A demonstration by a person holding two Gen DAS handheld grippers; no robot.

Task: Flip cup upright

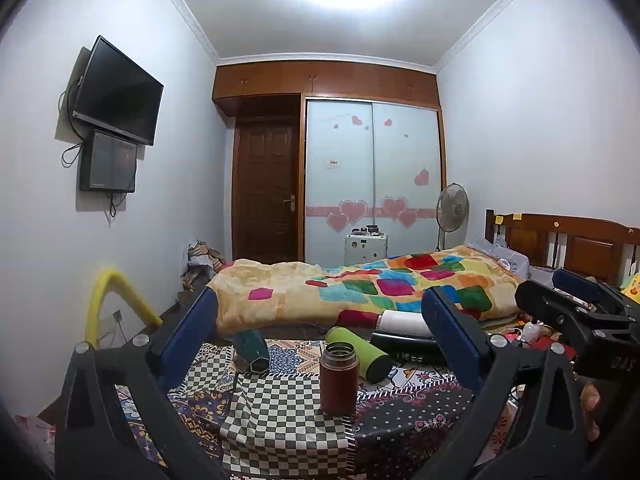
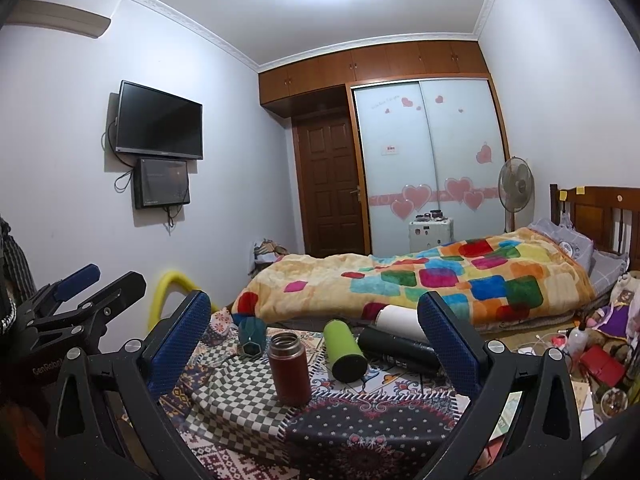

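Observation:
A dark red flask cup (image 1: 339,378) (image 2: 289,368) stands upright on the patterned tablecloth (image 1: 280,420) (image 2: 344,432). Behind it a green cup (image 1: 360,352) (image 2: 344,350), a black cup (image 1: 408,347) (image 2: 400,350) and a white cup (image 1: 404,322) (image 2: 400,320) lie on their sides. A teal cup (image 1: 251,350) (image 2: 252,334) stands at the left. My left gripper (image 1: 320,336) is open and empty, above and short of the cups. My right gripper (image 2: 316,332) is open and empty too; it also shows in the left wrist view (image 1: 576,300).
A bed with a colourful blanket (image 1: 360,288) (image 2: 420,280) lies just behind the table. A fan (image 2: 516,188) stands by the wardrobe. Clutter (image 2: 600,360) lies at the right. A yellow tube (image 1: 108,292) curves at the left.

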